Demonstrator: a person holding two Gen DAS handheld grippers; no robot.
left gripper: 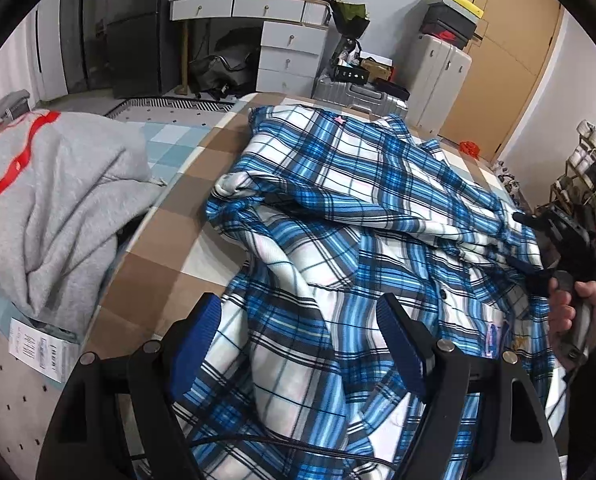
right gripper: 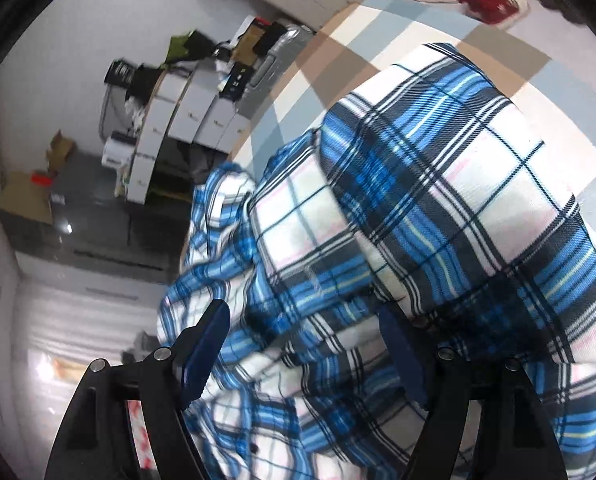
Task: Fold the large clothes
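One plaid shirt (left gripper: 338, 208), one grey sweatshirt (left gripper: 58, 200), two wide-spread tools.

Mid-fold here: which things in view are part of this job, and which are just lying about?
Job:
plaid shirt
left tongs, open
right tongs, open

Lying about:
grey sweatshirt
white desk
silver suitcase

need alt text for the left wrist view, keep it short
A crumpled blue-and-white plaid shirt lies on a checked bedspread, with the open left gripper over its near edge. At the right edge a hand holds the right gripper against the shirt; a grey garment lies left.
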